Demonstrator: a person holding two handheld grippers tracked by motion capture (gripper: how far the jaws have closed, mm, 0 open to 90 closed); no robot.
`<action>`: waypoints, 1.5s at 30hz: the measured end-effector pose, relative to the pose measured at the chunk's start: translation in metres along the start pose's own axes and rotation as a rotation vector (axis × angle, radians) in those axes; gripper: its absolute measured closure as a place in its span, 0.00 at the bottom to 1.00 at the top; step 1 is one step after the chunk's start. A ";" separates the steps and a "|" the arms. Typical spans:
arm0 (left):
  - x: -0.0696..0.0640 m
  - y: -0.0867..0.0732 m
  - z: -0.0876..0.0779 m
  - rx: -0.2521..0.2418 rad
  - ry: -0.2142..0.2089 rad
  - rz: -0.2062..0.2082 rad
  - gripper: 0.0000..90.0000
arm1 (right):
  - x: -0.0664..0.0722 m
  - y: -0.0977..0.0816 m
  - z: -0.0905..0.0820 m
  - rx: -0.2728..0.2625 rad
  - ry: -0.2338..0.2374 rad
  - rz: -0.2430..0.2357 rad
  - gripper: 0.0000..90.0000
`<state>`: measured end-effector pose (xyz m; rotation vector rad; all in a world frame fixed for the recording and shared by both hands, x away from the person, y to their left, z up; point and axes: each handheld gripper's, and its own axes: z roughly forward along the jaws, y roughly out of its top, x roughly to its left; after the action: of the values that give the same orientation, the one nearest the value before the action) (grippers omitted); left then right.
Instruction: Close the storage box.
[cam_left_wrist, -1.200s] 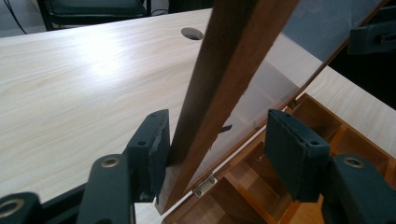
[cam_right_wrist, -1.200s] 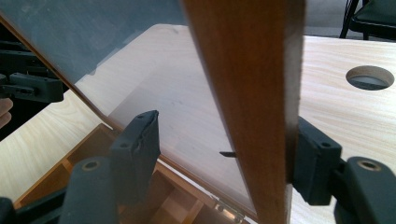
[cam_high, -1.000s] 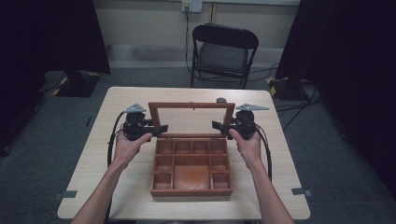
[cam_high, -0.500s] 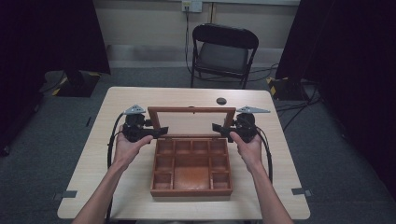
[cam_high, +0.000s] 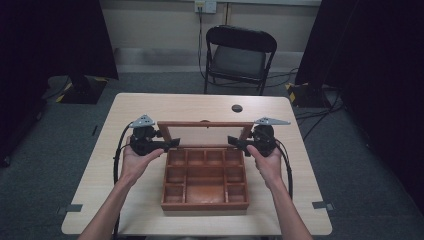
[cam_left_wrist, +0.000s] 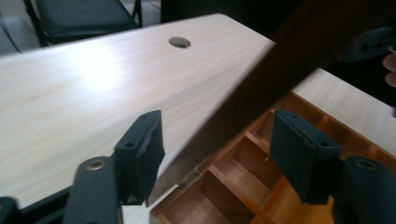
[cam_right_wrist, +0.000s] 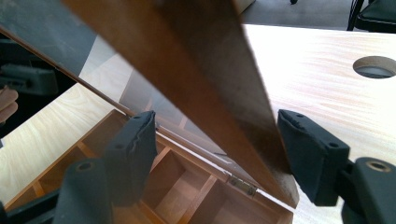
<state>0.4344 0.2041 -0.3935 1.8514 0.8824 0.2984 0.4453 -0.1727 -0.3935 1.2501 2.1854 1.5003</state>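
Observation:
An open wooden box (cam_high: 205, 205) with several compartments sits on the table, its glass-paned lid (cam_high: 205, 124) hinged at the back and standing raised. My left gripper (cam_high: 170, 144) is at the lid's left side post. Its jaws have just been closing, and in the left gripper view (cam_left_wrist: 217, 149) the blurred lid frame (cam_left_wrist: 280, 60) runs between the pads with gaps on both sides. My right gripper (cam_high: 235, 141) is at the right post. In the right gripper view (cam_right_wrist: 217, 154) the lid frame (cam_right_wrist: 210, 70) lies between the pads, against the right one, above the compartments (cam_right_wrist: 187, 186).
The pale wooden table (cam_high: 140, 110) has a round cable hole (cam_high: 237, 108) behind the box. A black folding chair (cam_high: 240, 55) stands beyond the far edge. Cables trail from both grippers past the person's forearms. Bare tabletop lies left and right of the box.
The lid's top rail has dropped lower in the high view across the three frames. Both hands stay at the lid's side posts.

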 end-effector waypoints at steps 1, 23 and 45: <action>0.001 0.000 -0.001 -0.003 -0.012 -0.003 0.40 | 0.001 -0.001 -0.001 0.003 0.001 -0.002 0.33; -0.015 -0.012 -0.008 -0.002 -0.060 0.031 0.42 | 0.014 -0.020 -0.013 0.022 -0.013 -0.060 0.28; -0.015 -0.014 -0.008 0.009 -0.064 0.021 0.39 | 0.013 -0.027 -0.019 0.019 -0.020 -0.033 0.26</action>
<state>0.4131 0.2026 -0.3992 1.8693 0.8216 0.2471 0.4120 -0.1793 -0.4036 1.2226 2.2022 1.4519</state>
